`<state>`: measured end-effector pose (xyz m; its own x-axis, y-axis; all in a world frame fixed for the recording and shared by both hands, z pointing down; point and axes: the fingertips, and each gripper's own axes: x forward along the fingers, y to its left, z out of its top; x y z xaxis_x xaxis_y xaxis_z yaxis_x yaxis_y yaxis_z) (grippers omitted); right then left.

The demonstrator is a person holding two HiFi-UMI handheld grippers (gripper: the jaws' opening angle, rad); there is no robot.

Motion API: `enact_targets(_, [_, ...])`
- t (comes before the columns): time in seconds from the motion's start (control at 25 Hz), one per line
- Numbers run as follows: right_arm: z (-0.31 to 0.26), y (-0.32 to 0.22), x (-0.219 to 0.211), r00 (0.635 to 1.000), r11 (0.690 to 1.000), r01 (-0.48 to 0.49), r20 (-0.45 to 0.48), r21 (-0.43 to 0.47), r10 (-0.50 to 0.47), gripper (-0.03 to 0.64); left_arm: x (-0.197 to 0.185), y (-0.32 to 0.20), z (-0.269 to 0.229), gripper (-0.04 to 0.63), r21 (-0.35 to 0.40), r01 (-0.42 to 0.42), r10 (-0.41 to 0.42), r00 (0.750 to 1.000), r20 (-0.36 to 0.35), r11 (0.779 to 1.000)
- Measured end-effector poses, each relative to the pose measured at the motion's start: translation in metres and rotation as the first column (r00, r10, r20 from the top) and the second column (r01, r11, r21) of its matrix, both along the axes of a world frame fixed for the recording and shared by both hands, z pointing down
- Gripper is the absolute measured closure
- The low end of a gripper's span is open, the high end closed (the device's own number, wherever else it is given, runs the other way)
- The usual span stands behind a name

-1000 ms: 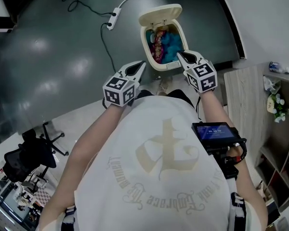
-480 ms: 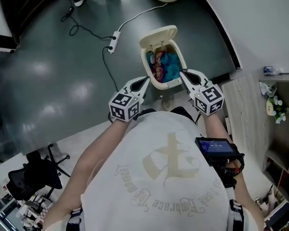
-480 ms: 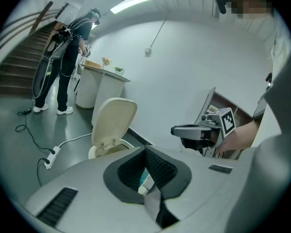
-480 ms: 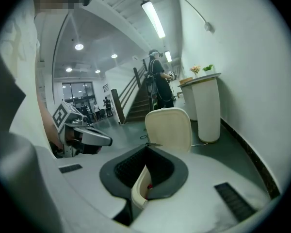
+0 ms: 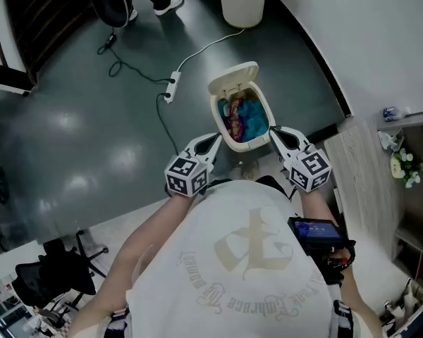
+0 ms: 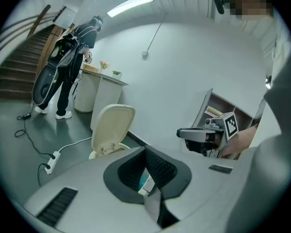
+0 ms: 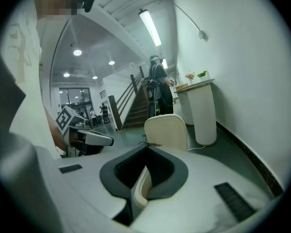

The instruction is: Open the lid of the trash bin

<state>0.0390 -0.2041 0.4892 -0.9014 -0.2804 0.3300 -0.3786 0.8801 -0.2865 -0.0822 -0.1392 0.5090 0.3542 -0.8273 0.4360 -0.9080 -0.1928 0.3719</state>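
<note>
The cream trash bin (image 5: 229,134) stands on the dark floor, its lid (image 5: 233,78) tipped back and open. Blue and red-patterned waste (image 5: 245,118) fills it. My left gripper (image 5: 215,140) is shut and empty, with its tip just left of the bin's front rim. My right gripper (image 5: 273,132) is shut and empty too, at the rim's right front corner. In the left gripper view the upright lid (image 6: 111,125) rises beyond my left gripper (image 6: 146,152), with my right gripper (image 6: 203,134) alongside. The right gripper view shows the lid (image 7: 167,131) past my right gripper (image 7: 146,148).
A white power strip (image 5: 173,88) with its cable lies on the floor left of the bin. A tall white pedestal (image 5: 242,2) stands behind it, and a person's feet (image 5: 166,4) are nearby. Wooden shelving (image 5: 359,153) runs along the right. An office chair (image 5: 63,270) is at lower left.
The lid has stayed open. Both grippers have drawn back from the bin's opening towards its front rim, and the head view has pulled back, so the bin looks smaller.
</note>
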Motion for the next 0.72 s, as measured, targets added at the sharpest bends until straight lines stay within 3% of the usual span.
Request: enact_targets(0.72, [-0.002, -0.001, 0.014, 0.999, 1.0, -0.02, 0.045, -0.012, 0.021, 0.612, 0.008, 0.0, -0.014, 0.581, 0.012, 0.01, -0.01, 1.0, 0.025, 1.0])
